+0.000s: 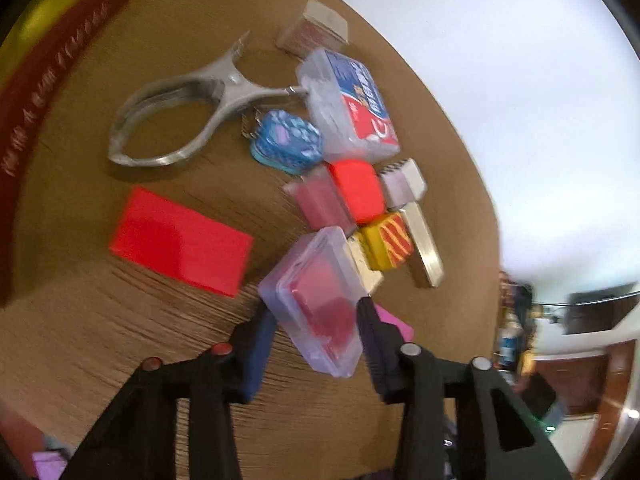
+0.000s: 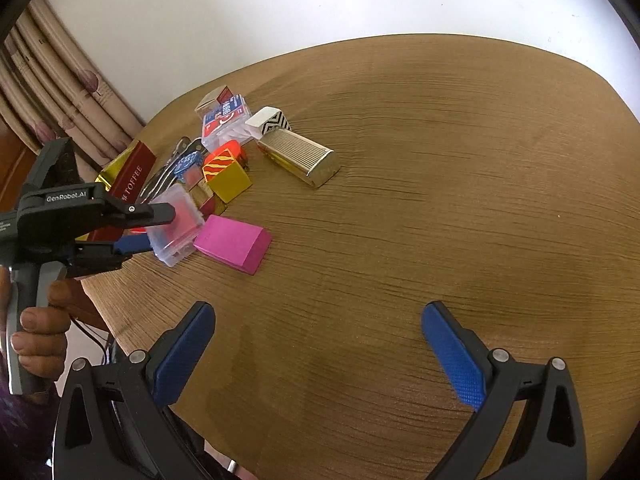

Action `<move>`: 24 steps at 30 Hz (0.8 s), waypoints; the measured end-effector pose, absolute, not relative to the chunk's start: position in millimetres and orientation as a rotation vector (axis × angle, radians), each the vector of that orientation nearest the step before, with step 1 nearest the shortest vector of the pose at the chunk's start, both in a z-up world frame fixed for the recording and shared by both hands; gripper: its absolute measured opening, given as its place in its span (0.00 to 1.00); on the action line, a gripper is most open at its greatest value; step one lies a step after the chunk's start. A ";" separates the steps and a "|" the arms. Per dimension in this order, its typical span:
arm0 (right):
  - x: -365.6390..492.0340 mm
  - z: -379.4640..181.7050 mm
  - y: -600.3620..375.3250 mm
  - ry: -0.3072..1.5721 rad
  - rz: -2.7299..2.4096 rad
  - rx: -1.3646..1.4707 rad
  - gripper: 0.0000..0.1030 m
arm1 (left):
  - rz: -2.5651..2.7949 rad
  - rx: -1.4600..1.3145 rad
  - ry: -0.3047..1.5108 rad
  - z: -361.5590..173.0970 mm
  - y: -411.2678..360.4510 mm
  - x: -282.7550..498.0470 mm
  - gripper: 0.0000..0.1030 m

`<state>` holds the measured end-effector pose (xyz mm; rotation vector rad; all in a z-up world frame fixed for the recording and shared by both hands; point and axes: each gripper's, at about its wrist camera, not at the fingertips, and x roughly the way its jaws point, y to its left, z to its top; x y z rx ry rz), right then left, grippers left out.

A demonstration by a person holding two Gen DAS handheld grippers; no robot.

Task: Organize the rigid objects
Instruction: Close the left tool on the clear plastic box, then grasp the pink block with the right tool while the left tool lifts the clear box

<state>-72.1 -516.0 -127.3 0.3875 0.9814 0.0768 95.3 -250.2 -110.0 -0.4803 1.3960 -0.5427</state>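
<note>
My left gripper [image 1: 316, 320] is shut on a clear plastic case with red contents [image 1: 320, 300], held just above the wooden table beside a cluster of small objects. The case and left gripper [image 2: 154, 226] also show in the right wrist view, the case [image 2: 176, 224] next to a magenta box [image 2: 234, 242]. The cluster holds a blue-and-red clear box [image 1: 352, 108], a blue patterned tin [image 1: 288, 142], a red block [image 1: 358, 190], a yellow-red cube [image 1: 386, 246] and a gold ribbed box [image 2: 298, 154]. My right gripper [image 2: 318, 350] is open and empty over bare table.
A flat red box [image 1: 180, 240] and a silver scissor-like tool [image 1: 176, 120] lie left of the cluster. A red-and-gold toffee box [image 2: 128, 178] sits at the table's edge. A curtain [image 2: 60, 92] hangs behind. The round table [image 2: 460, 200] extends right.
</note>
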 end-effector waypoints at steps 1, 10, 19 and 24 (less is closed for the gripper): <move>-72.7 -127.2 -515.7 0.981 0.075 0.385 1.00 | -0.542 -0.475 1.387 -108.9 -249.8 94.8 0.38; -65.4 -120.1 -507.5 0.987 0.076 0.298 1.00 | -0.575 -0.429 1.325 -87.4 -243.6 85.0 0.28; -34.4 -97.0 -474.2 0.959 0.253 0.067 1.00 | -0.535 -0.428 1.315 -71.7 -203.8 71.0 0.24; -18.4 -95.1 -453.4 0.995 0.363 -0.087 0.99 | -0.539 -0.420 1.286 -54.9 -188.5 63.4 0.24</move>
